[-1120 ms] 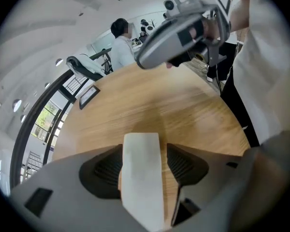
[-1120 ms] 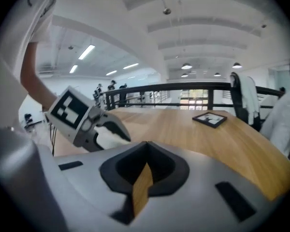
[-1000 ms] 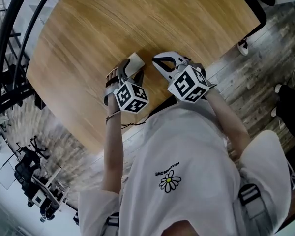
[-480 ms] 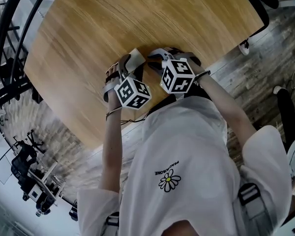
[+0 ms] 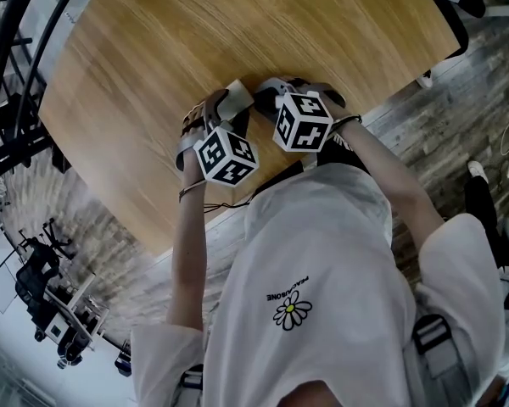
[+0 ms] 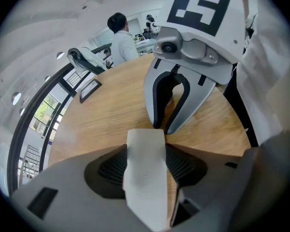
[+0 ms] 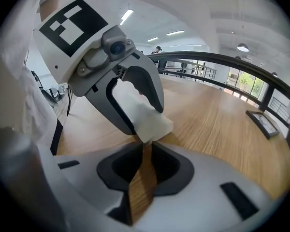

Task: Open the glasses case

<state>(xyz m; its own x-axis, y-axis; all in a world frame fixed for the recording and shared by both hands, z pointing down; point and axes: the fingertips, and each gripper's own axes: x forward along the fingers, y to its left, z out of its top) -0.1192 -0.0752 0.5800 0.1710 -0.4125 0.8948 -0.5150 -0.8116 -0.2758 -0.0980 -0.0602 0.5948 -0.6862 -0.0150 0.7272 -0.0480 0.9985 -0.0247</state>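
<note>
Over the tabletop point(image 5: 237, 32), left hand-held gripper point(image 6: 146, 145) closes on the white glasses case point(image 6: 145, 178); right hand-held gripper point(image 7: 142, 144), jaws nearly together, seemingly touches its corner.

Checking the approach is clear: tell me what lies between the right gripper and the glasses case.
Nothing: the left gripper view shows the right gripper with its tips at the far edge of the glasses case.

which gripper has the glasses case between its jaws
The left gripper: the white glasses case sits between its closing jaws. The right gripper, tips together, shows only table between its jaws.
</note>
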